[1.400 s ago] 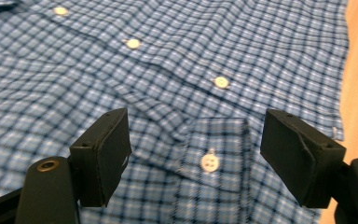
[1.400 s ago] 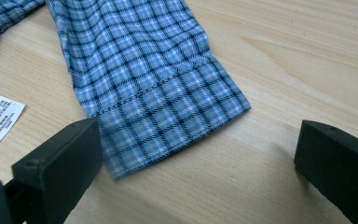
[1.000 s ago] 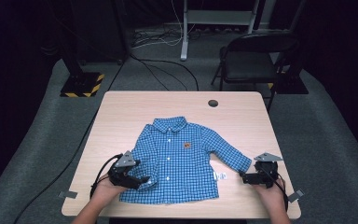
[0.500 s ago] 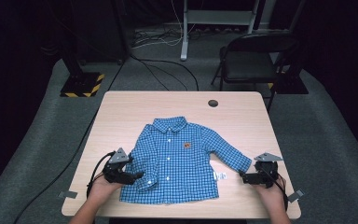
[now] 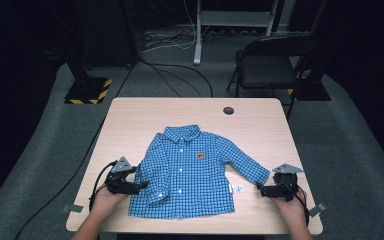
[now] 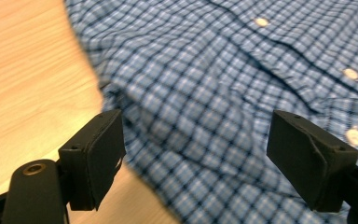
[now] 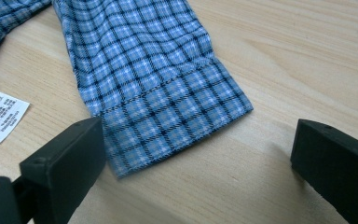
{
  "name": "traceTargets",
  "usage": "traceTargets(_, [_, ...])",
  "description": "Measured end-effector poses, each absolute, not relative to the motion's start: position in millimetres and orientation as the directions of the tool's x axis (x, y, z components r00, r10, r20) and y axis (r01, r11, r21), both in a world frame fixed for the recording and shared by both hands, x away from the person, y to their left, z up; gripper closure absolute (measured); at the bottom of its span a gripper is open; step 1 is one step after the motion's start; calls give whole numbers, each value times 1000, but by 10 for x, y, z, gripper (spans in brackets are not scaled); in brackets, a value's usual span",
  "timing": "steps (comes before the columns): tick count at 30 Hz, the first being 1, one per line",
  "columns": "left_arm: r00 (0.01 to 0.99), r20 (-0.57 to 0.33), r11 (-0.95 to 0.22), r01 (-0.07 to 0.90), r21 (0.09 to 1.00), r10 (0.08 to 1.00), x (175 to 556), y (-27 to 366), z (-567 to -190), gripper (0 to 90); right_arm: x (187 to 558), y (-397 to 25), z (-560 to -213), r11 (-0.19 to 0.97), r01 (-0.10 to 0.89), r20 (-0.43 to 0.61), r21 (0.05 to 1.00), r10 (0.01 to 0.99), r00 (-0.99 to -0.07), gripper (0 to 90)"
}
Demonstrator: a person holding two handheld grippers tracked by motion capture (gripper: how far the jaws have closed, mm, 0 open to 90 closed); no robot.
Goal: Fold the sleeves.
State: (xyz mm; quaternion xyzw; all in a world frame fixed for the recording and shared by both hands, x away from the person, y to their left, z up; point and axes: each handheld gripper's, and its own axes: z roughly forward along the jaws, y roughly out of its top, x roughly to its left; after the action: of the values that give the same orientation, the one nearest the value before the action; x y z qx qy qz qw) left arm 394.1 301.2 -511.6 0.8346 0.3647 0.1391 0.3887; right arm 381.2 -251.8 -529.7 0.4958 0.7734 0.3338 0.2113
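A small blue checked shirt lies flat, front up, buttoned, in the middle of the wooden table. Its left sleeve is folded in over the body; its right sleeve stretches out toward the right. My left gripper sits at the shirt's left edge. In the left gripper view it is open, with shirt fabric lying between the jaws. My right gripper rests just below the right sleeve's cuff. It is open too, jaws standing either side of the cuff and not touching it.
A white care label lies on the table beside the shirt's right hem. There is a round cable hole near the table's far edge. A black chair and floor cables lie beyond. Tape strips mark the front corners.
My left gripper has slid a little to the left, back toward the shirt's edge. The right gripper and the shirt have stayed where they were.
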Motion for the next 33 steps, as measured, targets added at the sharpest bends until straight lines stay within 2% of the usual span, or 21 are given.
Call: traceTargets(33, [555,-69,-332,588,737,829,4041,3432,-5202,181,3813,-2517,-5297,288,626,3,725,907,-421,19])
